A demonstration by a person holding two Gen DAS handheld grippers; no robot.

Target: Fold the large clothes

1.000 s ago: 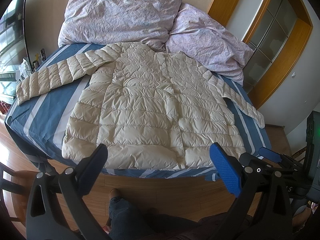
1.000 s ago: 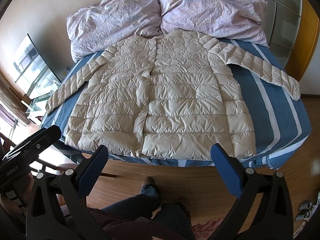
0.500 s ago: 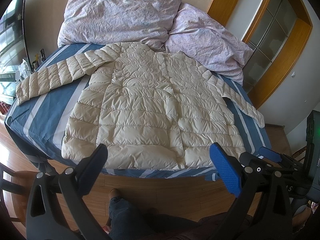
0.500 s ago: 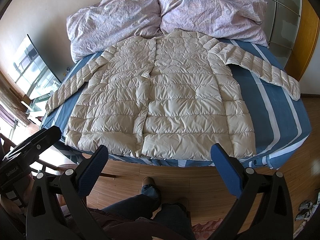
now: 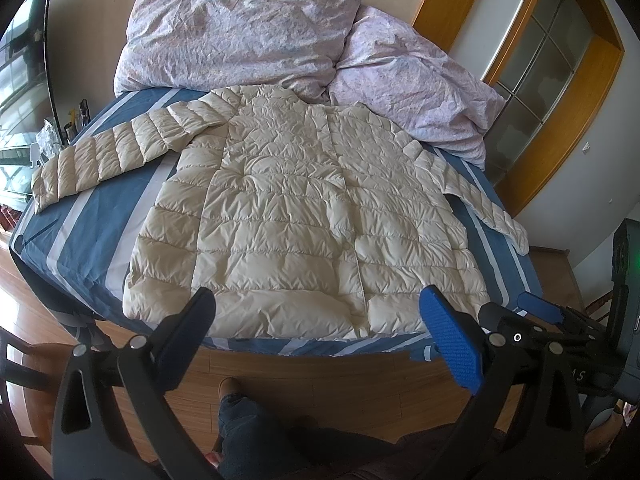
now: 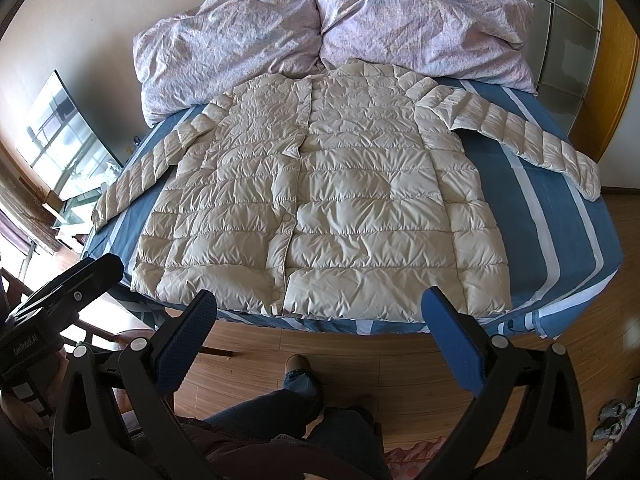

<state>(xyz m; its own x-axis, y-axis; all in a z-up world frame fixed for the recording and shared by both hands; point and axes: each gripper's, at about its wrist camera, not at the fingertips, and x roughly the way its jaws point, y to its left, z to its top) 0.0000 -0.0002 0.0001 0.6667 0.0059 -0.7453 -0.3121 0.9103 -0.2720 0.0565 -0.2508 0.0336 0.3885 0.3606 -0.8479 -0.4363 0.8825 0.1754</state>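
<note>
My left hand-held gripper (image 5: 316,332) wide, holding nothing. My right hand-held gripper (image 6: 318,332) wide too. Puffy coat (image 6: 320,208) flat on bed (image 6: 560,216) ahead, sleeves out sideways, ready for folding. Both hang back above floor, bottom edge nearest.

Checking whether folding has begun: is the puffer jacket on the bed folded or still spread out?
Spread out. The jacket lies flat on the bed, both sleeves extended sideways, front closed, no fold anywhere.
</note>
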